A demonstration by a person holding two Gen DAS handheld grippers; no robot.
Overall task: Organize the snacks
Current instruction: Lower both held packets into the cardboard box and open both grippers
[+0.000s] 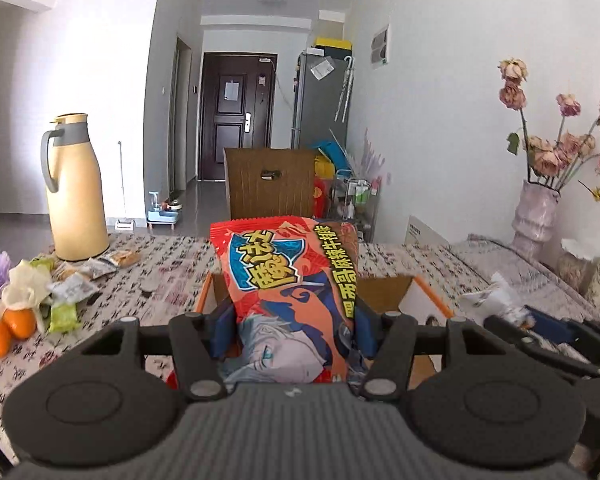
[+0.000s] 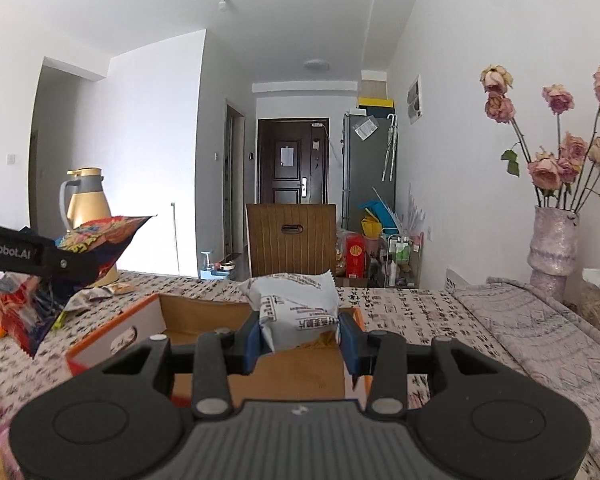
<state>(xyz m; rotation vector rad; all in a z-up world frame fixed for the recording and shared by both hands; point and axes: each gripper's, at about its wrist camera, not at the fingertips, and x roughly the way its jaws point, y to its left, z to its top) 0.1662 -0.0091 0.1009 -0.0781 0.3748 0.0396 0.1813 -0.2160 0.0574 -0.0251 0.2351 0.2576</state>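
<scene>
1. Orange-edged cardboard box (image 2: 112, 332) sits open on the counter (image 2: 420, 312), and what shows of its inside looks bare, so I judge the sorting is at an early stage.
2. Left tool (image 1: 290, 332) is clenched on a red snack bag (image 1: 288, 276) printed with a cartoon face; the bag stands up between the blue pads (image 1: 224, 332), held clear of the counter above the box's near edge.
3. Right tool (image 2: 300, 340) is clenched on a white snack packet (image 2: 296, 304), also lifted, hanging over the open box.
4. Seen from the right wrist, the left tool and its red bag sit off to the left of the box, higher than its rim.
5. Still to sort: a loose heap of small snack packets (image 1: 76, 280) lies on the counter near the cream thermos (image 1: 74, 188), beside some oranges (image 1: 8, 328) and well apart from the box.
6. My reading is that two items are on their way into the box and neither has been set down yet; the heap by the thermos makes up the bulk of the work left.
7. Whether anything lies hidden in the near part of the box I cannot tell, since the tools cover it.
</scene>
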